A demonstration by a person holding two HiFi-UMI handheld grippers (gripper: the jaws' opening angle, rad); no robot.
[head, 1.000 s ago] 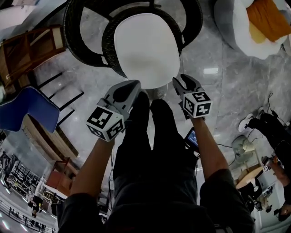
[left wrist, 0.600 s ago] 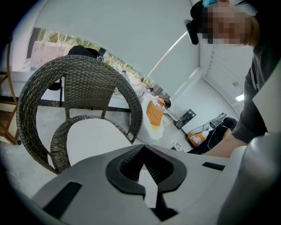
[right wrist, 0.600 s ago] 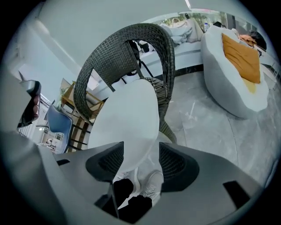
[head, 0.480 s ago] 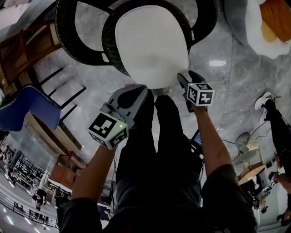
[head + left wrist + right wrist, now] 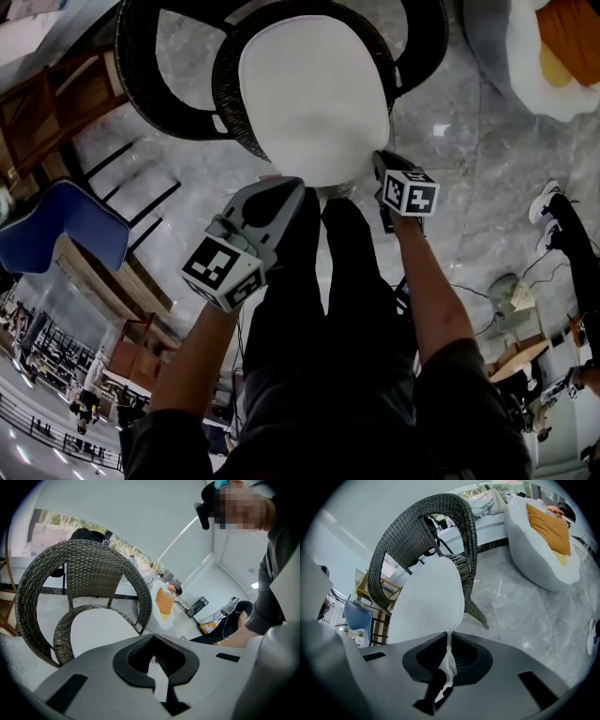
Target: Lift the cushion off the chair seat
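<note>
A white oval cushion (image 5: 314, 89) lies on the seat of a dark wicker chair (image 5: 169, 103). My right gripper (image 5: 377, 161) is at the cushion's near right edge. In the right gripper view its jaws (image 5: 449, 656) are closing and pinch the cushion's (image 5: 429, 602) thin rim between the pads. My left gripper (image 5: 279, 184) hovers just short of the near left edge. In the left gripper view its jaws (image 5: 157, 660) stand apart in a narrow V, with the cushion (image 5: 101, 632) ahead to the left; I cannot tell if the pale strip in the gap is cushion or floor.
The person's black-clad legs (image 5: 328, 309) stand between the two arms on a grey marble floor. A blue chair (image 5: 56, 225) and wooden furniture (image 5: 47, 103) are at the left. A large pale round seat with an orange pad (image 5: 553, 47) sits at the upper right.
My right gripper has dropped to the cushion's near right edge, and its jaws have come together on the rim. The left gripper has hardly moved.
</note>
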